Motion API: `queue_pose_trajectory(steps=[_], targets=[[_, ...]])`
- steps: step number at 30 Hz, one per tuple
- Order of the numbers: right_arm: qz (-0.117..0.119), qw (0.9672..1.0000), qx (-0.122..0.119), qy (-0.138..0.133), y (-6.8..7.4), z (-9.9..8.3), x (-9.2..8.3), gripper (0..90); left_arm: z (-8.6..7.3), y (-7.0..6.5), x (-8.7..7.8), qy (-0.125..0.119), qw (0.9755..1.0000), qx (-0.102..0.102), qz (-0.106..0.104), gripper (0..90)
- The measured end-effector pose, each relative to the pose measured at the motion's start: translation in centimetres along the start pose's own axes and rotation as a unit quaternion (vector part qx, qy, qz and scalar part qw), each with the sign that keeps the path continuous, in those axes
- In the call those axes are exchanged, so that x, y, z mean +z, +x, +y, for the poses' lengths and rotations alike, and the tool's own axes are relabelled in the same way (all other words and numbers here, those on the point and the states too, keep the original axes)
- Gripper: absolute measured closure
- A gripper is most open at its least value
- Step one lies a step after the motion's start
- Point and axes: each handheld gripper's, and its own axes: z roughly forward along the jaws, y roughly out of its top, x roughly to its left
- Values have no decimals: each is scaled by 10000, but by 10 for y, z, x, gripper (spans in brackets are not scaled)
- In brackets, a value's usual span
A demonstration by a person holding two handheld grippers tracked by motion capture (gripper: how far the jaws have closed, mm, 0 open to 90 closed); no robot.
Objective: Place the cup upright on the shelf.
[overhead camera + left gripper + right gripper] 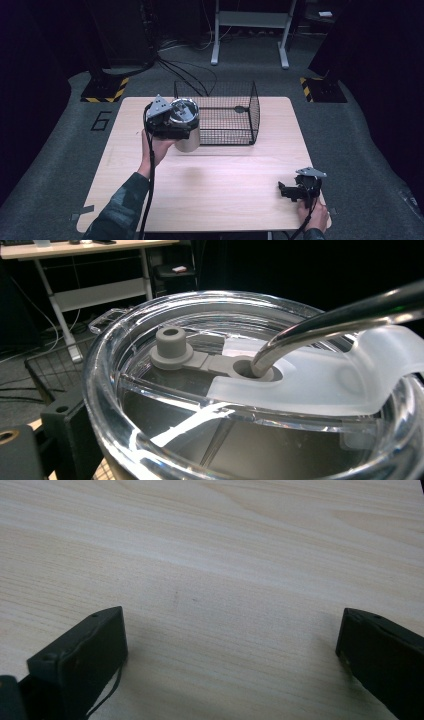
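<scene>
Left gripper point(176, 131) clamped on steel tumbler point(188, 136), upright, near table's point(240, 170) far-left edge; wire basket point(235, 117) just right of it, open top. Right gripper point(292, 191) jaws apart, idle, near-right corner.

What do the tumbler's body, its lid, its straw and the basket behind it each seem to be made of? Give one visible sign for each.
Tumbler: probably stainless steel, given its brushed silver sheen.
Lid: clear hard plastic, see-through with bright glints; its slider looks like frosted, softer plastic or silicone.
Straw: polished metal, mirror-like reflections.
Basket: thin black wire mesh, likely coated metal.
Left gripper holds the tumbler.
</scene>
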Motion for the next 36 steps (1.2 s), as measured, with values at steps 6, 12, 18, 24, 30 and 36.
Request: queue_pose_trajectory(steps=[6,12,18,24,30,36], targets=[[0,10000,0,0,0,0,0,0,10,5,9,6,10000,-31,-10,33],[0,10000,-2,-1,0,0,0,0,18,8,20,11,10000,5,19,33],[0,10000,1,0,0,0,0,0,26,10,32,8,10000,4,34,33],[0,10000,2,-1,0,0,0,0,33,13,45,35,10000,16,54,33],[0,10000,0,0,0,0,0,0,39,16,60,65,10000,7,62,33],[-1,10000,1,-1,0,0,0,0,44,20,75,79,9999,-33,92,33]])
